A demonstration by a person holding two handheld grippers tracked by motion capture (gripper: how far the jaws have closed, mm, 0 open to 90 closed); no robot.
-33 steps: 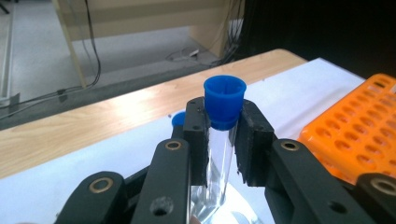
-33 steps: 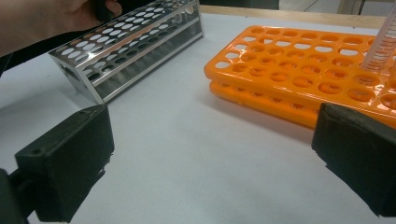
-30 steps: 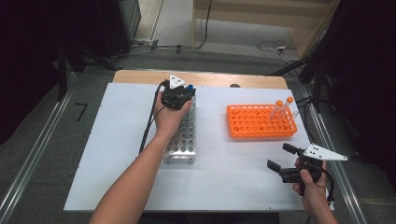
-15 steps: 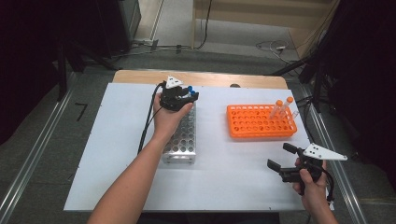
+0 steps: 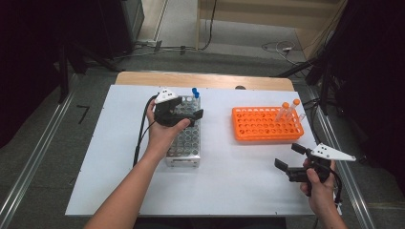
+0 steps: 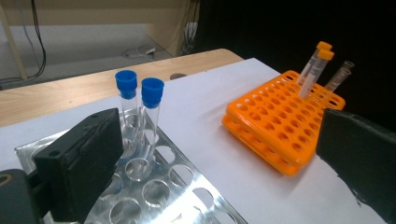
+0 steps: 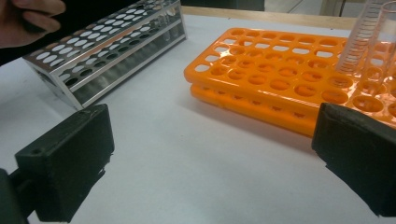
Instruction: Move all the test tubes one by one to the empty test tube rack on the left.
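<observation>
So far two blue-capped tubes stand in the metal rack, left gripper jaws having just opened empty beside them, while orange-capped tubes wait in the orange rack, right gripper open.

A laboratory recording bench: a white table carries a metal test-tube rack holding two blue-capped tubes and an orange plastic rack with orange-capped tubes. Black drapes, aluminium rails and loose floor cables surround the setup.
</observation>
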